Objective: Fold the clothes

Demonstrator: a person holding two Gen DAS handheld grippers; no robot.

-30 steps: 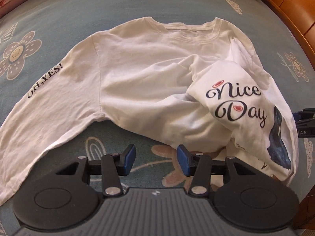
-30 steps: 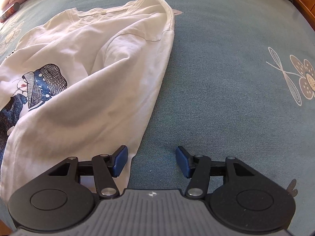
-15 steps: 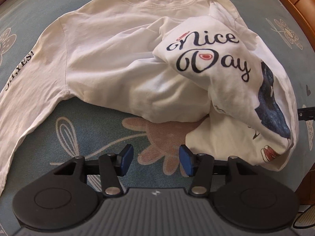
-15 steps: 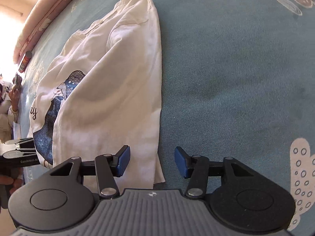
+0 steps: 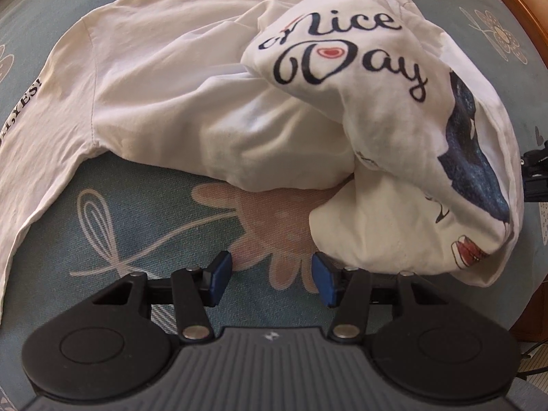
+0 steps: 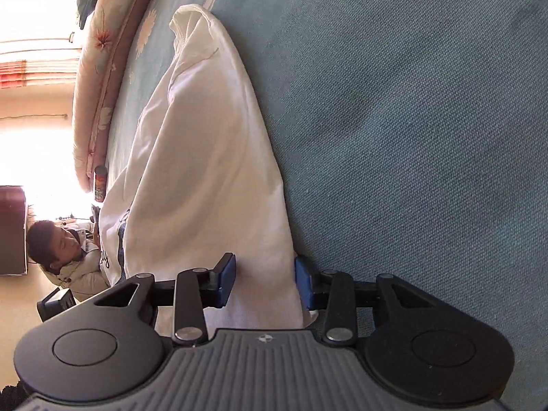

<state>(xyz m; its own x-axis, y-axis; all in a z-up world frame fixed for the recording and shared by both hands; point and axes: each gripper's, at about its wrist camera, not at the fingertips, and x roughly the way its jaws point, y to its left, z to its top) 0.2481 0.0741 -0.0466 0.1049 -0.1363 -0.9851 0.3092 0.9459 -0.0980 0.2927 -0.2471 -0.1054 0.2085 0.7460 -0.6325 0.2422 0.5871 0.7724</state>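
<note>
Right wrist view: your right tongs (image 6: 265, 282) are closing around the white shirt (image 6: 212, 178)'s edge on the bed (image 6: 411, 120), likely to lift it flat. Your left tongs (image 5: 270, 279) hang spread and empty just short of the bunched hem (image 5: 376, 239), probably its next corner.

Shirt (image 5: 212, 78) collar and left sleeve end beyond the frame edge

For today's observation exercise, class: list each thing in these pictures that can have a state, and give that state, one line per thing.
White shirt: crumpled, not yet folded, printed front bunched over itself on the bed.
Long sleeve: spread out flat to the side.
Left claw: open, over bare bedsheet, nothing between its pads.
Right claw: closing, with the shirt's edge between its pads.
</note>
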